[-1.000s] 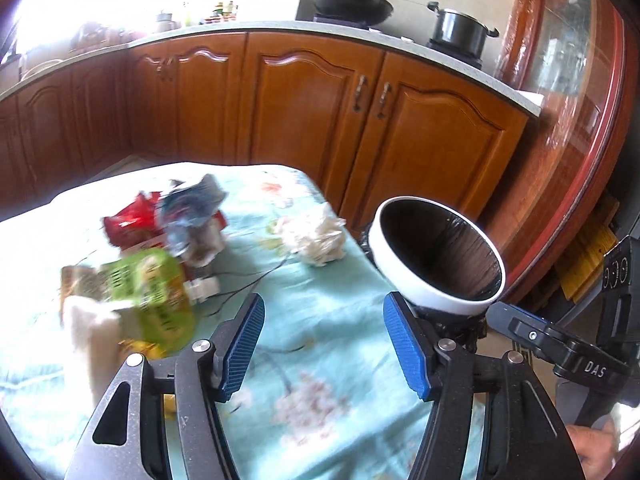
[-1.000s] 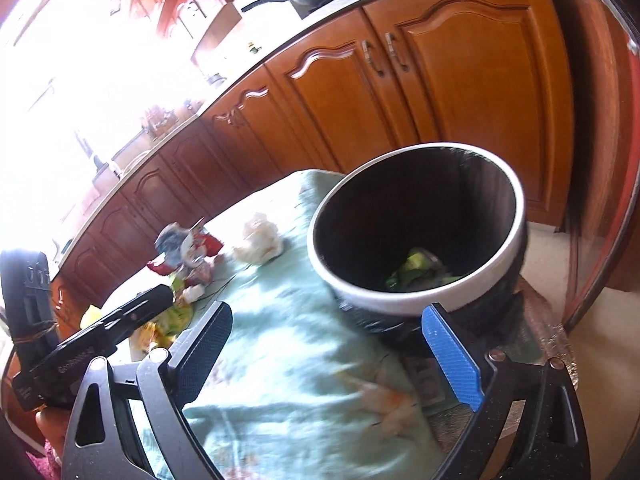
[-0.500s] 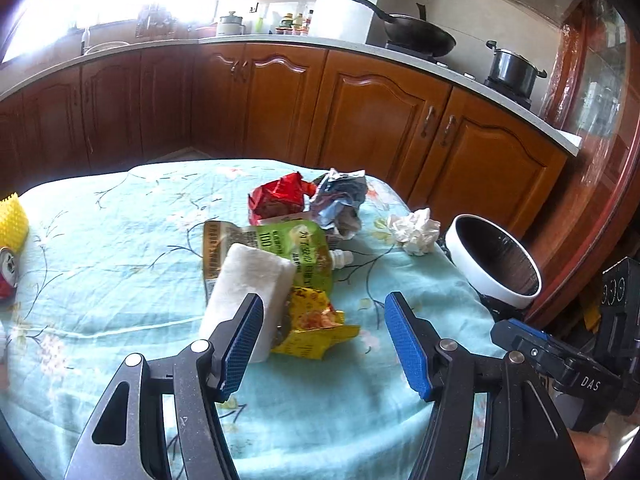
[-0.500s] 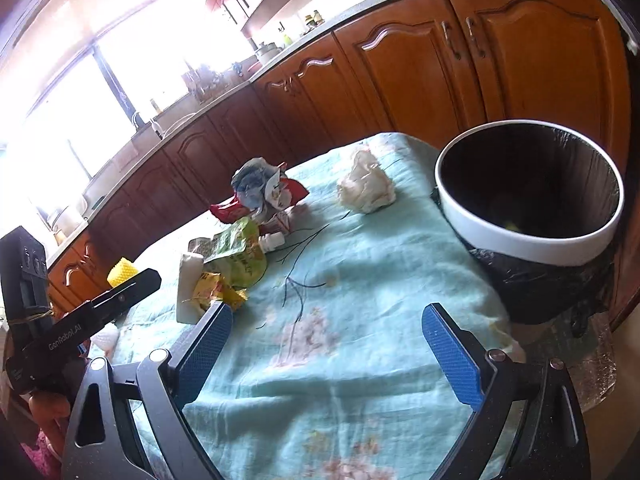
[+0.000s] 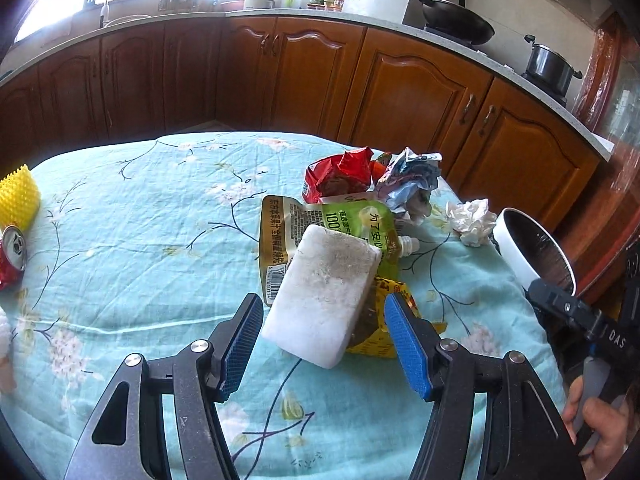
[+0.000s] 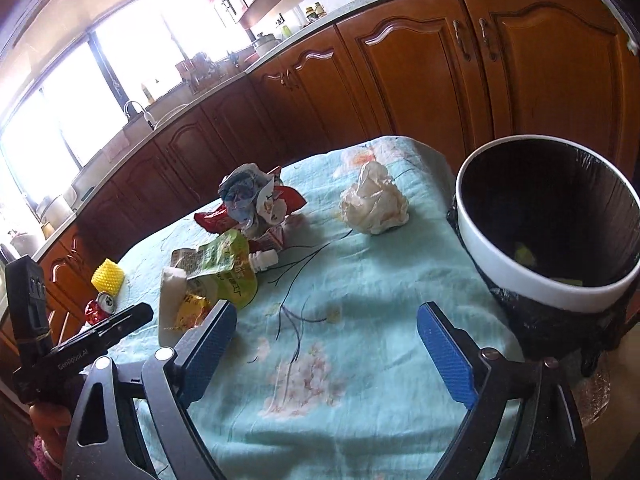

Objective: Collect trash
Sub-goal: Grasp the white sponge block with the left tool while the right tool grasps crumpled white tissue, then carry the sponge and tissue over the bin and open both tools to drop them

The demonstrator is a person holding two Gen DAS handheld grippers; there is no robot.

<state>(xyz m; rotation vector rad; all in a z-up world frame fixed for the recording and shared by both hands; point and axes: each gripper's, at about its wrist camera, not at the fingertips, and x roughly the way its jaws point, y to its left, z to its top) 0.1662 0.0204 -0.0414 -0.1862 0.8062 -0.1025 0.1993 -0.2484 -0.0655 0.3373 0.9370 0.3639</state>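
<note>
The white foam block (image 5: 326, 294), at twelve o'clock of the left gripper (image 5: 322, 340), looks light and stiff; grip its long sides; jaws apart, empty.

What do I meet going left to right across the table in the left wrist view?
Crushed red can → yellow spiky block → white foam block → crumpled white tissue → trash bin.
</note>
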